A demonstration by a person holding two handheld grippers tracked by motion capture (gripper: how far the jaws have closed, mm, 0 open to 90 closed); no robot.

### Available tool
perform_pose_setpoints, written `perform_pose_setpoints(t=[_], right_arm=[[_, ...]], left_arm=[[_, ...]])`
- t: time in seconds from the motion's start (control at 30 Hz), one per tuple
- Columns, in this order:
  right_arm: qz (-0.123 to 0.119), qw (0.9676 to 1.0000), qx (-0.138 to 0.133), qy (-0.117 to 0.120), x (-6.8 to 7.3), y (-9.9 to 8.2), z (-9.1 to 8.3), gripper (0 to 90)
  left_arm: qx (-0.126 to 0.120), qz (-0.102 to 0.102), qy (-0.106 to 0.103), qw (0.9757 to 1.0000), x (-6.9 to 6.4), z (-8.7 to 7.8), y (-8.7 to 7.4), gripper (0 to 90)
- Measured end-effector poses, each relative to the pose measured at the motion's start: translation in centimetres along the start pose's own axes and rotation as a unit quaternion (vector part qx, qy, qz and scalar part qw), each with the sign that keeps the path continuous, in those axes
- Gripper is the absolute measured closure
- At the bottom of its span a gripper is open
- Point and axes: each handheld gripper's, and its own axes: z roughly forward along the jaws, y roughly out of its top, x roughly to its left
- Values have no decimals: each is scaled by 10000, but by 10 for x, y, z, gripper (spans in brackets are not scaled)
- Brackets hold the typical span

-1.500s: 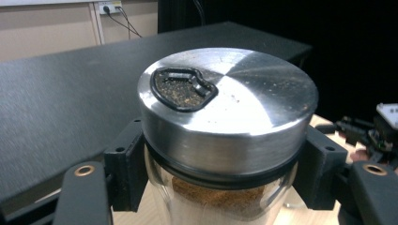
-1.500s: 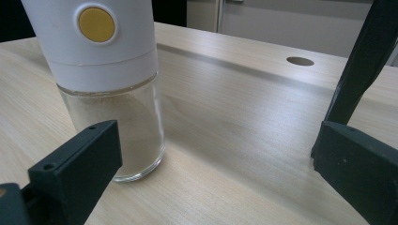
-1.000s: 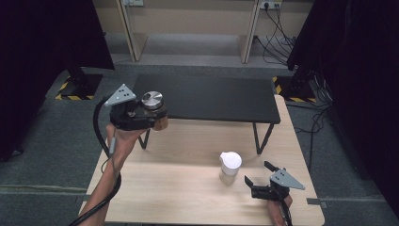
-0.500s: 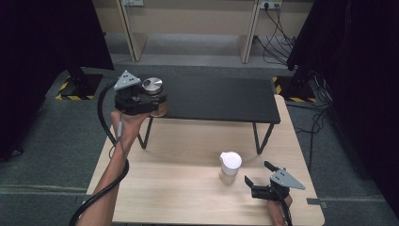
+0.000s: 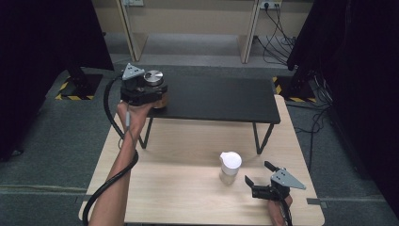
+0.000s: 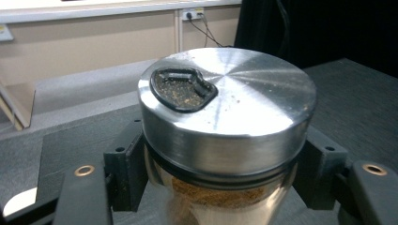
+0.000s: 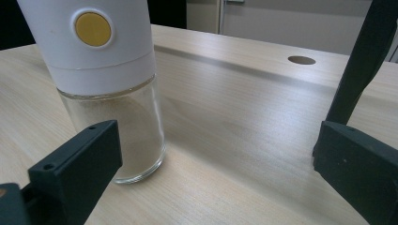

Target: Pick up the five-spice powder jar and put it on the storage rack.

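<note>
A glass spice jar with a brushed metal lid (image 5: 154, 77) (image 6: 225, 108) holds brown powder. My left gripper (image 5: 156, 94) (image 6: 220, 176) is shut on its glass body just under the lid, at the left end of the black shelf (image 5: 221, 96). Whether the jar's base rests on the shelf is hidden. A second glass jar with a white cap (image 5: 230, 165) (image 7: 105, 61) stands upright on the wooden table (image 5: 188, 188). My right gripper (image 5: 258, 172) (image 7: 218, 164) stands open just right of it, jaws apart from the glass.
The black shelf stands on thin legs over the far half of the wooden table; one leg (image 5: 259, 136) (image 7: 359, 61) rises near the right gripper. Grey carpet lies around, and cables (image 5: 277, 19) trail at the back right.
My left hand has carried the metal-lidded jar away from the person and slightly right, to the shelf's left end. The right gripper and the white-capped jar have kept still.
</note>
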Motion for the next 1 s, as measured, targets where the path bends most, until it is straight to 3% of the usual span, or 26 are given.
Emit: perform_pose_setpoints(t=[0.13, 0.2, 0.27, 0.5, 0.77, 0.87, 1.0], right_arm=[[20, 10000, -13, 12, -1, 0, 0, 14], [19, 10000, -10, 16, -1, 0, 0, 14], [23, 10000, -5, 20, -1, 0, 0, 14], [5, 10000, 6, 28, -1, 0, 0, 14], [13, 10000, 2, 36, -1, 0, 0, 14], [13, 10000, 3, 30, -1, 0, 0, 14], [24, 10000, 3, 29, -2, 0, 0, 14]], left_arm=[[7, -43, 144, 9999, 1, 4, 0, 312], [-81, -122, 85, 9999, 3, 5, -4, 312], [-53, 12, 159, 9999, -1, 7, -3, 312], [27, 93, 259, 9996, -7, 15, -4, 312], [-55, 205, 366, 9991, -13, 17, -11, 306], [-93, 217, 324, 9992, -11, 18, -12, 203], [-332, 162, 304, 9989, -11, 16, -19, 81]])
